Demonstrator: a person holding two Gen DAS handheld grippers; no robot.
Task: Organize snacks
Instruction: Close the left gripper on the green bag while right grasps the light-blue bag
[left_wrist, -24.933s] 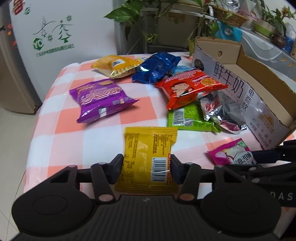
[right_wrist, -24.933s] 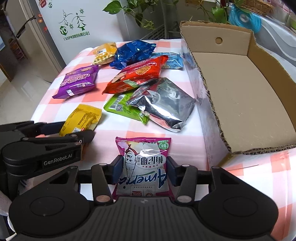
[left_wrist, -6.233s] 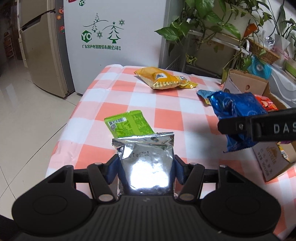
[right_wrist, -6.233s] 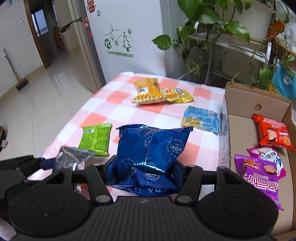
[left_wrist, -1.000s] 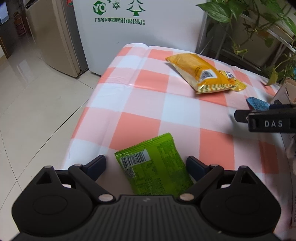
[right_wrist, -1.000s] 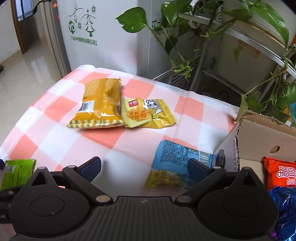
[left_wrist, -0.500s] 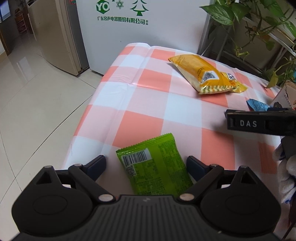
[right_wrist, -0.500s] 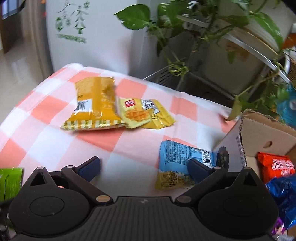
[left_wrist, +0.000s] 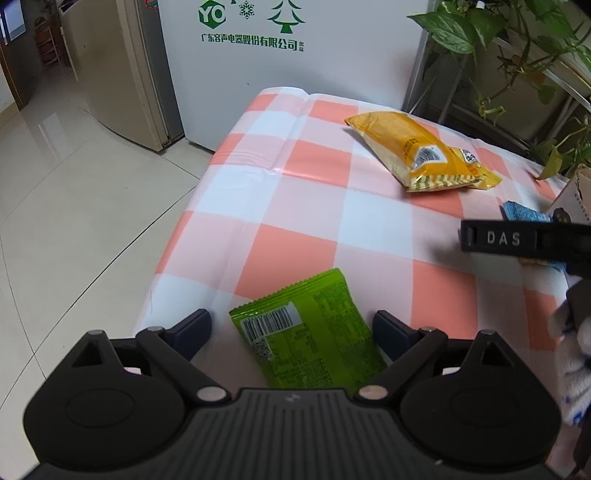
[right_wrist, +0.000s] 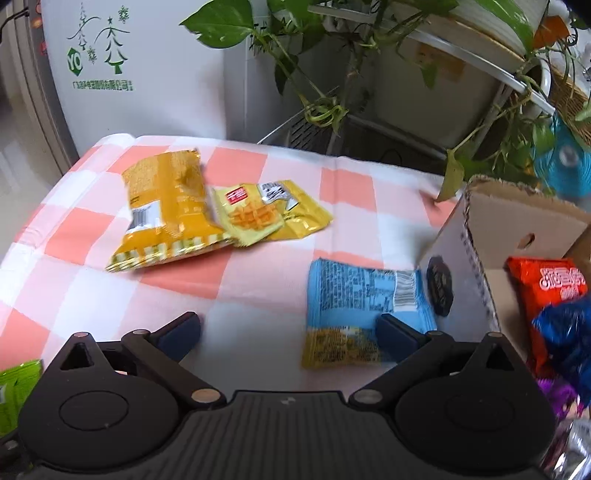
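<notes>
A green snack packet lies flat on the checked tablecloth, between the wide-open fingers of my left gripper; neither pad touches it. My right gripper is open over the cloth, and its right finger overlaps the lower corner of a light-blue packet. From the left wrist view the right gripper reaches in from the right, above that blue packet. A large yellow packet and a small yellow packet lie further back.
The cardboard box stands at the right with red, dark-blue and purple packets inside. A gloved hand is at the right edge. Plants and a metal rack stand behind the table; a white fridge and tiled floor lie to the left.
My right gripper has shifted and rolled, so the light-blue packet now sits nearer, under its right finger. In the left view it reaches further in and a gloved hand appears. The left gripper is still.
</notes>
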